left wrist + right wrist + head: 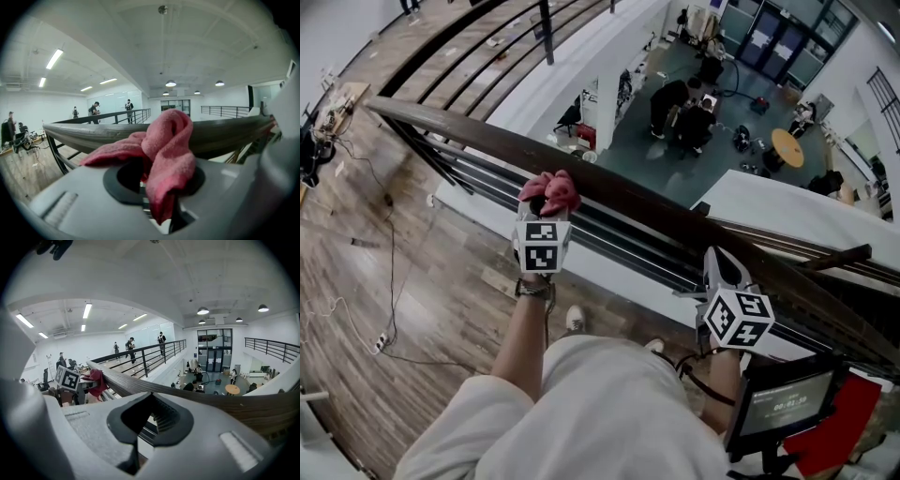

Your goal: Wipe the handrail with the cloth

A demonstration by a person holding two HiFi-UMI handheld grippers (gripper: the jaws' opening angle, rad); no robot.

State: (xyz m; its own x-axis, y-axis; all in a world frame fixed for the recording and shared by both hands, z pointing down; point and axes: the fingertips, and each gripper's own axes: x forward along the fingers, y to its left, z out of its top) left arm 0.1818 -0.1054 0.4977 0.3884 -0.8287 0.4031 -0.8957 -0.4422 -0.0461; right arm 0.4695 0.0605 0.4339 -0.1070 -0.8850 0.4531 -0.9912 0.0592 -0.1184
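Head view shows the left gripper [542, 211] pinching the pink cloth [551, 190], which is bunched on top of the dark wooden handrail [656, 211]. Left gripper view shows its jaws clamped on the cloth, folds resting against the rail. The right gripper [724, 267] sits just beside the rail further right, jaws together with nothing between them.

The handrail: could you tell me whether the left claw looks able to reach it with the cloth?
Probably yes: the left claw, shut on the cloth, sits right at the handrail, nothing between them.
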